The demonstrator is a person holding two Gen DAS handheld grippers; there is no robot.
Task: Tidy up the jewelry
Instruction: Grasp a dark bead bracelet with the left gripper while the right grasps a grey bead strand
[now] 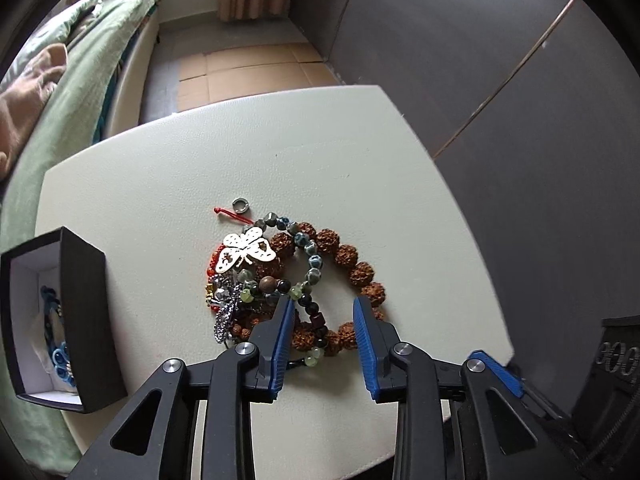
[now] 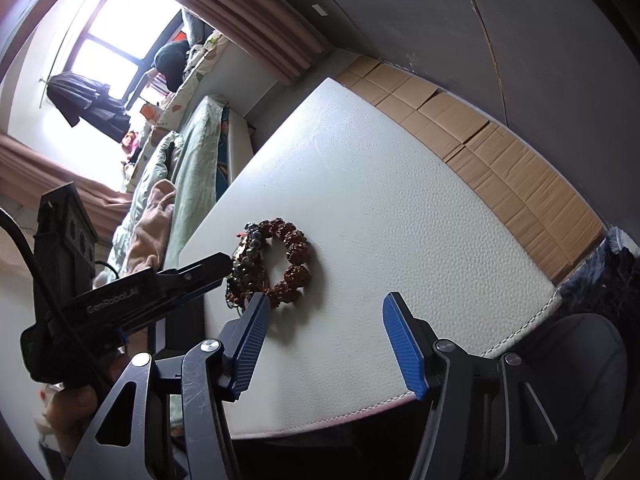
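Left wrist: left gripper (image 1: 322,306) over jewelry pile (image 1: 280,280) mid-worktop (image 1: 160,168), jaws wide, straddling near beads of brown bracelet (image 1: 352,264). Open black box (image 1: 80,320) at left edge.

Right wrist: right gripper (image 2: 326,308) jaws wide, holding nothing, near the pile (image 2: 272,264).

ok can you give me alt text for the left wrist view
The open left gripper hovers over a tangled pile of jewelry on a white table: a brown bead bracelet, a butterfly pendant and a small ring. An open black box with blue jewelry inside sits at the left.
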